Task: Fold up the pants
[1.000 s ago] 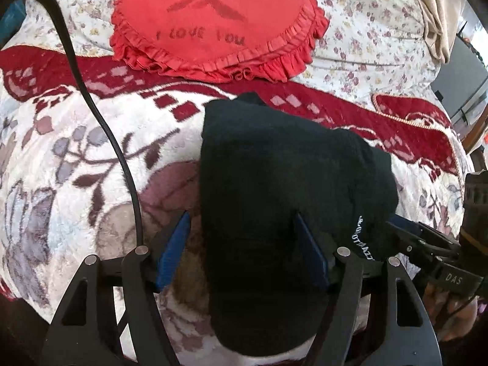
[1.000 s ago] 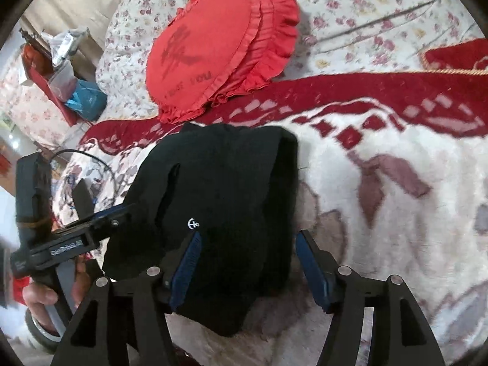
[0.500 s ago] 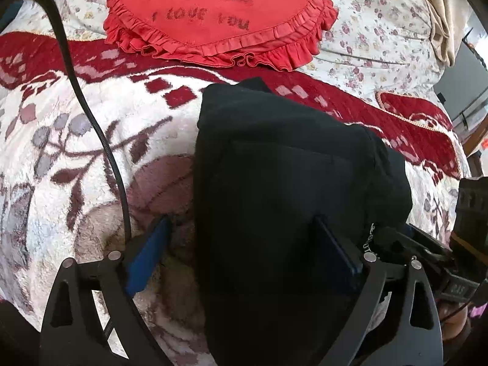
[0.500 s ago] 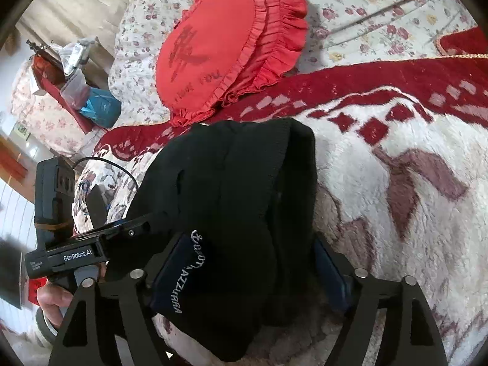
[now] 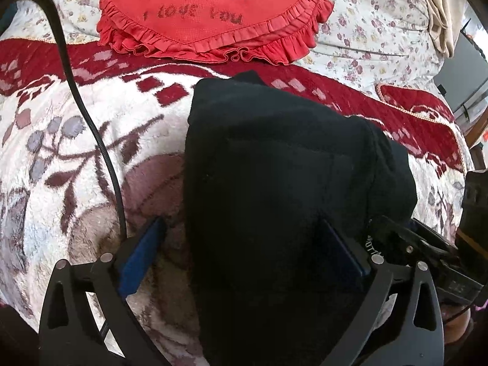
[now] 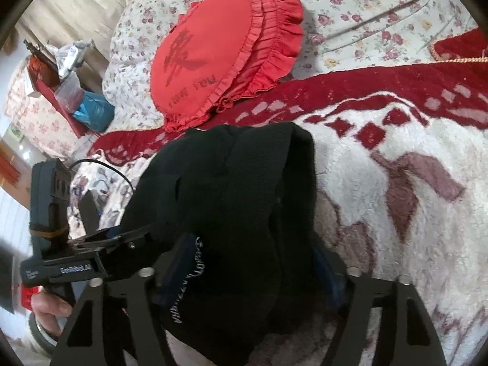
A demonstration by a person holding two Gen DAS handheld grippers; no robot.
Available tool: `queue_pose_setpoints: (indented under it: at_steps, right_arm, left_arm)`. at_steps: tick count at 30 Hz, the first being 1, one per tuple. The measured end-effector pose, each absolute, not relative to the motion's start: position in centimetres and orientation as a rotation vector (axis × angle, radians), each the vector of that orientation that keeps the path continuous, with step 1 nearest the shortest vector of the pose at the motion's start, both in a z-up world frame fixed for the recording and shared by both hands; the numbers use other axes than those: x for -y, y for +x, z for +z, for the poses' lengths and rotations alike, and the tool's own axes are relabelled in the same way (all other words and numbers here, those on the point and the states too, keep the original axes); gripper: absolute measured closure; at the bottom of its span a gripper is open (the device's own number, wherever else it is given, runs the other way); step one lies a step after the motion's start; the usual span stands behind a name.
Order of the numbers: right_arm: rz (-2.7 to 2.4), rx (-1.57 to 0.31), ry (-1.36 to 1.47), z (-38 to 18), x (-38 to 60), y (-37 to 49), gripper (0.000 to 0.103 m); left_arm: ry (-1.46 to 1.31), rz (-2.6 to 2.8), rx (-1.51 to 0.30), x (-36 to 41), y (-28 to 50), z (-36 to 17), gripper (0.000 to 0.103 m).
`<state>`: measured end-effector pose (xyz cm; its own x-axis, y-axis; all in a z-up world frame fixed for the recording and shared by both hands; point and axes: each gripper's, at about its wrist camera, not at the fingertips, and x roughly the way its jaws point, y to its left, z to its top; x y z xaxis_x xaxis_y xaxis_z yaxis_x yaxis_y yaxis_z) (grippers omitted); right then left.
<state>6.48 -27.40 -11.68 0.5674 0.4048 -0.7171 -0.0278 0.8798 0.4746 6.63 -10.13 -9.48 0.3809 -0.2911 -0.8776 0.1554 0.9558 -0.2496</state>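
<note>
The black pants point(image 5: 274, 183) lie folded in a thick bundle on the plush red-and-white blanket point(image 5: 76, 152). My left gripper point(image 5: 244, 244) is open, its blue-padded fingers straddling the bundle's near left part; the right pad is partly hidden by fabric. In the right wrist view the pants point(image 6: 231, 213) fill the centre, white lettering on the near edge. My right gripper point(image 6: 253, 262) is open around the bundle's near end, fabric draped over both pads. The left gripper point(image 6: 76, 262) shows at the left of that view.
A round red ruffled cushion point(image 5: 213, 15) lies beyond the pants on a floral sheet point(image 5: 381, 30). A black cable point(image 5: 91, 122) runs across the blanket at left. Bags and clutter point(image 6: 67, 91) stand off the bed's far left side.
Both grippers have pushed forward and lower onto the bundle, so the pants now fill more of each view. The jaws stay open; fabric covers more of the pads.
</note>
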Motion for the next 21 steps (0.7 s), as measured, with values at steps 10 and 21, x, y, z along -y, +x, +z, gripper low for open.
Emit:
queue_pose_setpoints:
  at_steps: [10, 21]
  right_arm:
    - [0.304, -0.897, 0.372, -9.2, 25.8, 5.9, 0.074]
    - [0.465, -0.812, 0.358, -4.2, 20.7, 9.6, 0.075]
  left_arm:
    - [-0.163, -0.358, -1.092, 9.9, 5.2, -7.5, 0.057]
    - [-0.187, -0.318, -0.978, 4.2, 6.0, -1.4, 0.071]
